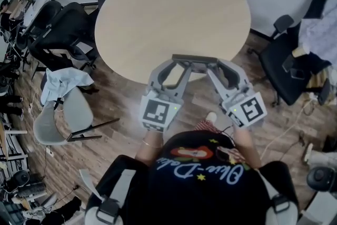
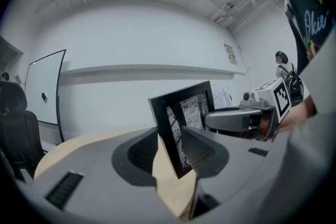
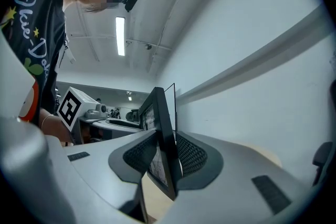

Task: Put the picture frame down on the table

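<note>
The picture frame (image 1: 194, 59) is black and shows edge-on in the head view, held upright above the near rim of the round beige table (image 1: 168, 13). My left gripper (image 1: 178, 65) is shut on its left end and my right gripper (image 1: 212, 66) on its right end. In the left gripper view the picture frame (image 2: 184, 118) stands tilted between the jaws of the left gripper (image 2: 170, 147), with a black-and-white print inside; the right gripper (image 2: 239, 119) holds its far side. In the right gripper view the picture frame (image 3: 161, 128) is pinched in the right gripper (image 3: 163, 157); the left gripper's marker cube (image 3: 73, 106) sits beyond.
Black office chairs (image 1: 58, 29) stand left of the table. A grey chair (image 1: 73, 113) draped with cloth is at near left. Another black chair (image 1: 295, 66) piled with clothes stands at the right. A whiteboard (image 2: 44, 94) leans on the far wall. The floor is wood.
</note>
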{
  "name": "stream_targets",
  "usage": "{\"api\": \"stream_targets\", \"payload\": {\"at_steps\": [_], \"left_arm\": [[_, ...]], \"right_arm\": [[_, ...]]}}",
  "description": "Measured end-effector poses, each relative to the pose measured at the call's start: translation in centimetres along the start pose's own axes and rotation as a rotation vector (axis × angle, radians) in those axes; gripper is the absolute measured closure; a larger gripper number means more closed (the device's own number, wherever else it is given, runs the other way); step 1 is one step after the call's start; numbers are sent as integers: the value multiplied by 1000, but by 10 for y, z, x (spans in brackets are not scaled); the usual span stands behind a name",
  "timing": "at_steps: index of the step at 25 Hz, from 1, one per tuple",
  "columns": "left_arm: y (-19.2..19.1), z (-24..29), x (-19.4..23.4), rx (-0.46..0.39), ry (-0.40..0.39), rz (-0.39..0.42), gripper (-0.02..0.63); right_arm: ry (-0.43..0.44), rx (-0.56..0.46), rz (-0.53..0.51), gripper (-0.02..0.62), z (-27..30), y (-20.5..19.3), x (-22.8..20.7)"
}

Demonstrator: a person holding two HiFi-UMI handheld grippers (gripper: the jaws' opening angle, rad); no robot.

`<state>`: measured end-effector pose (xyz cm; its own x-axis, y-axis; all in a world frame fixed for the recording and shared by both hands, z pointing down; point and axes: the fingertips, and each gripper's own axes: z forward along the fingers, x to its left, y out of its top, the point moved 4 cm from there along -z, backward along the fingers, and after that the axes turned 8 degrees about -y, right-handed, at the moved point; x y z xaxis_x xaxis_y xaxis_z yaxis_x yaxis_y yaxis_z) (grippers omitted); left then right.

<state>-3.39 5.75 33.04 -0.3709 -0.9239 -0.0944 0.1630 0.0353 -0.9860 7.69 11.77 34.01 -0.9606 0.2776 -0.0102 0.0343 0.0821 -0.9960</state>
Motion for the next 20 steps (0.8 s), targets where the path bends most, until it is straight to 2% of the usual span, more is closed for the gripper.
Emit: {"api": "stream_targets", "payload": {"at_steps": [12, 20], "left_arm": [[10, 45, 9, 38, 86, 6, 468], [7, 71, 9, 74, 145, 21, 468]], "right_arm": [[87, -16, 2, 503, 22, 4, -52], [150, 17, 1, 502, 32, -5, -85]]}}
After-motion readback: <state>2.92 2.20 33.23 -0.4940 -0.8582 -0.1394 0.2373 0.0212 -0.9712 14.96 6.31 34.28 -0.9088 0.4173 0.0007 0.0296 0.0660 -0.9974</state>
